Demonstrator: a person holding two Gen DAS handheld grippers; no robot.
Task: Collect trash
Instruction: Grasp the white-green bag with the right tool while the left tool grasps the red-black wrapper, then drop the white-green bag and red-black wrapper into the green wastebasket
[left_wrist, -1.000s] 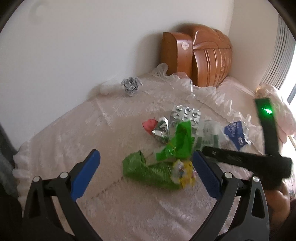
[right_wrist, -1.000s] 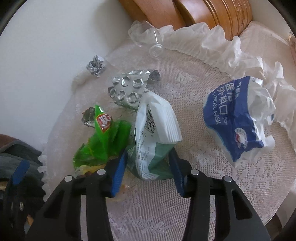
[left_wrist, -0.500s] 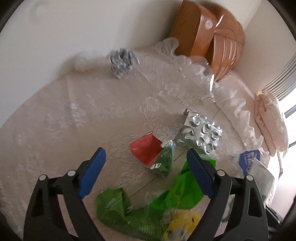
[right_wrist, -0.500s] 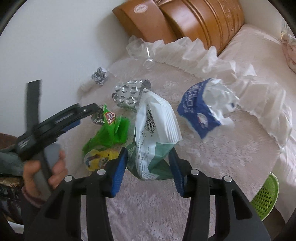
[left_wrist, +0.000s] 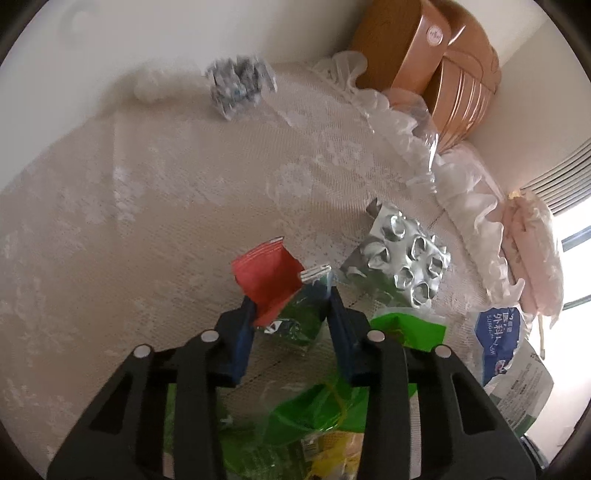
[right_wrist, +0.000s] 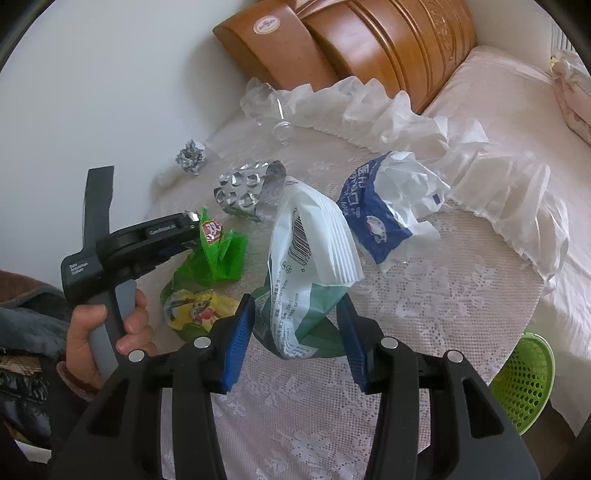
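The right gripper (right_wrist: 297, 328) is clamping the white-and-green bag (right_wrist: 310, 266), holding it upright just above the lace tablecloth (right_wrist: 424, 295), its long axis running away toward the far side. To its left, the left gripper (left_wrist: 291, 310) is pinching shut on the small red-and-green wrapper (left_wrist: 273, 280), red end pointing far-left. Farther off, the blister pack (left_wrist: 402, 254) and foil ball (left_wrist: 236, 85) are lying.

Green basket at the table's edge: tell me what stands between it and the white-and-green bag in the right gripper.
Nothing visible. The white-and-green bag is held in the right gripper; only bare lace tablecloth lies between it and the green basket.
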